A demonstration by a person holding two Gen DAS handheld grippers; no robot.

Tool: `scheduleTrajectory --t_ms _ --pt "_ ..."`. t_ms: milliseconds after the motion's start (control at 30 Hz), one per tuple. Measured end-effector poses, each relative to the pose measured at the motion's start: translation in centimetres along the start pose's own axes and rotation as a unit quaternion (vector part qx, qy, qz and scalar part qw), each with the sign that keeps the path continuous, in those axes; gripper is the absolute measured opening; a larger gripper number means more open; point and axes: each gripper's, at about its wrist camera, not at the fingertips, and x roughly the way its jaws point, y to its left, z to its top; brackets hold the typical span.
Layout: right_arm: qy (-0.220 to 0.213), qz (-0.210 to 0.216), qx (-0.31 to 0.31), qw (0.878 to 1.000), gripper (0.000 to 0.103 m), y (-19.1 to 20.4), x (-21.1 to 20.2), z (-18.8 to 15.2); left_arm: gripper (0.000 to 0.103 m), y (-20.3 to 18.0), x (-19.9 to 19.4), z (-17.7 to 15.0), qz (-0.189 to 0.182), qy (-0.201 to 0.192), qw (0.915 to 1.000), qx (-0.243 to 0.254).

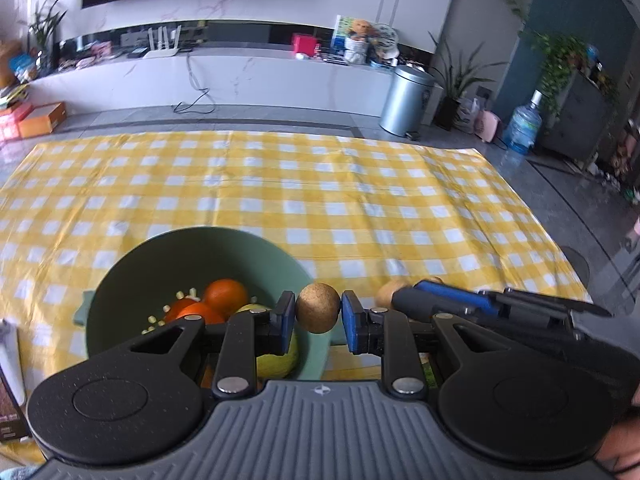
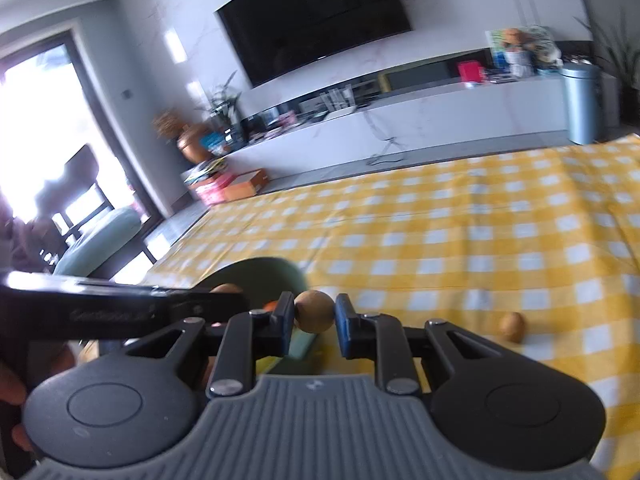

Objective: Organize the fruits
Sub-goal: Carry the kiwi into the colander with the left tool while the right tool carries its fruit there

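Observation:
My left gripper (image 1: 319,315) is shut on a small round brown fruit (image 1: 318,303), held above the near right rim of a green bowl (image 1: 200,240). Inside the bowl lie oranges (image 1: 224,296), a yellow-green fruit (image 1: 276,360) and small pale pieces. My right gripper (image 2: 315,319) is shut on a second brown fruit (image 2: 314,307), just right of the bowl (image 2: 264,270). In the left wrist view the right gripper's fingers (image 1: 440,300) reach in from the right. A third brown fruit (image 2: 512,326) lies on the checked cloth (image 2: 440,220).
The yellow-and-white checked cloth (image 1: 320,184) covers the table. A dark box (image 1: 10,400) stands at the near left edge. Beyond the table are a white TV bench (image 1: 240,76), a metal bin (image 1: 404,100) and a water bottle (image 1: 520,124).

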Motion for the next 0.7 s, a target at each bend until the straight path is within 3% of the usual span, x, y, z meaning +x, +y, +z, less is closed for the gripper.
scheduleTrajectory --t_ms 233,700 --pt "0.034 0.019 -0.053 0.998 0.018 4.3 2.2 -0.6 0.028 3.7 -0.1 -0.7 -0.006 0.003 0.9983 -0.057" --pt "0.093 -0.007 -0.094 0.991 0.017 6.3 7.0 -1.8 0.027 7.1 2.8 -2.2 -0.015 0.035 0.9938 -0.104"
